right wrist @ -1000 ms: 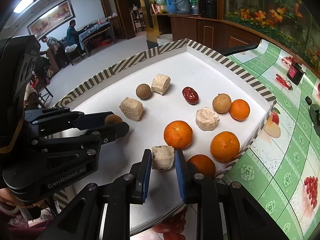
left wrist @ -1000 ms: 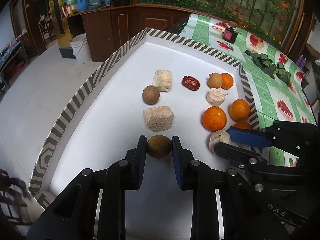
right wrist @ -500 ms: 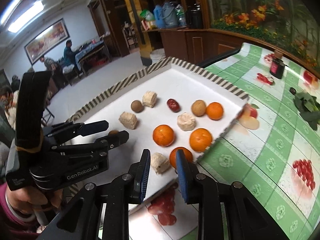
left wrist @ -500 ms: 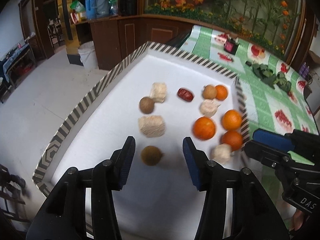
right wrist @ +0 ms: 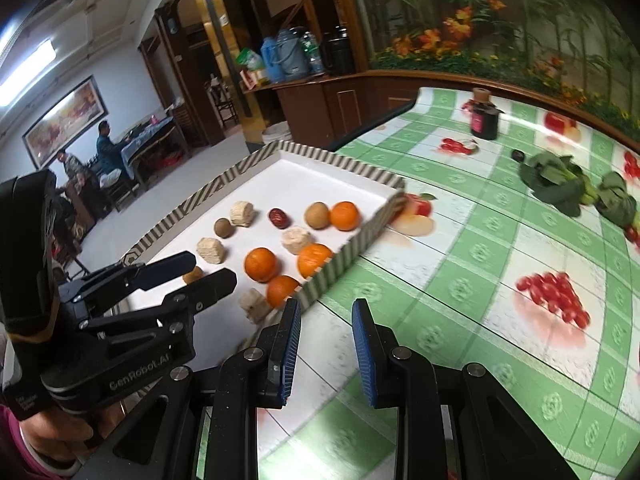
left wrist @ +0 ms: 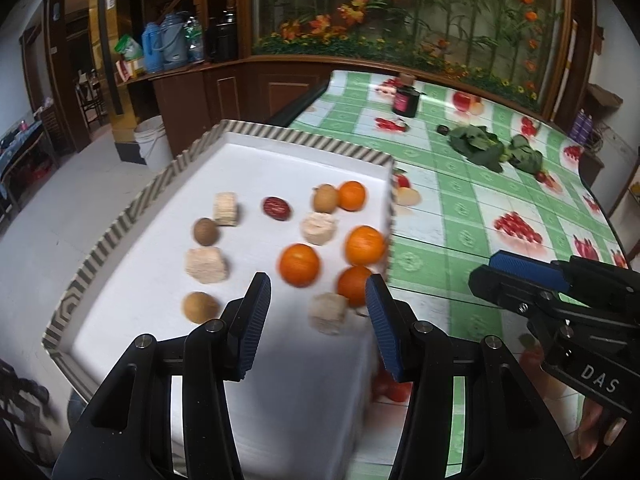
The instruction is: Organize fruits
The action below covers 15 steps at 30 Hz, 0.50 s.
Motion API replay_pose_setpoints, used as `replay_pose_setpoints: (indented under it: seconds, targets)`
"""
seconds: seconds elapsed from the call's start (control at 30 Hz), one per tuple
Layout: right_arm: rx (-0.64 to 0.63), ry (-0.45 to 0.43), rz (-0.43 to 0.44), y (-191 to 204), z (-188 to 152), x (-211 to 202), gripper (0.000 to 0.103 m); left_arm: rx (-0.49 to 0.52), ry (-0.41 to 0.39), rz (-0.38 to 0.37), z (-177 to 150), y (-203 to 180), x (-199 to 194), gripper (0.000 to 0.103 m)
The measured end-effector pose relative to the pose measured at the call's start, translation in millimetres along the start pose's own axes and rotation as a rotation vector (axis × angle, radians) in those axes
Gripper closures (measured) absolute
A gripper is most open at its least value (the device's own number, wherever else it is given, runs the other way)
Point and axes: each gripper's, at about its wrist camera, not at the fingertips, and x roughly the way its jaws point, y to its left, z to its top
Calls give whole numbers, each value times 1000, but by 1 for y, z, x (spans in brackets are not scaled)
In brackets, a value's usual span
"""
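Lying loose on the white tray, the fruits were spread out: four oranges toward its right edge, a red date nearer the far edge, brown round fruits and pale cut chunks toward the left edge. The left gripper hung above the tray's near edge, jaws wide apart and empty. The right gripper hovered over the green checked tablecloth just beside the tray's right edge, jaws apart, holding nothing.
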Motion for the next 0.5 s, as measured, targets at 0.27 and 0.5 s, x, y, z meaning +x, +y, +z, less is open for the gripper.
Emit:
replay_pose_setpoints:
  seconds: [0.27, 0.5]
  targets:
    - [60, -12, -14, -27, -10, -12, 78, 28, -17, -20, -3, -25, -8, 53]
    - [63, -8, -2, -34, -17, -14, 78, 23, -5, -11, -5, -32, -9, 53]
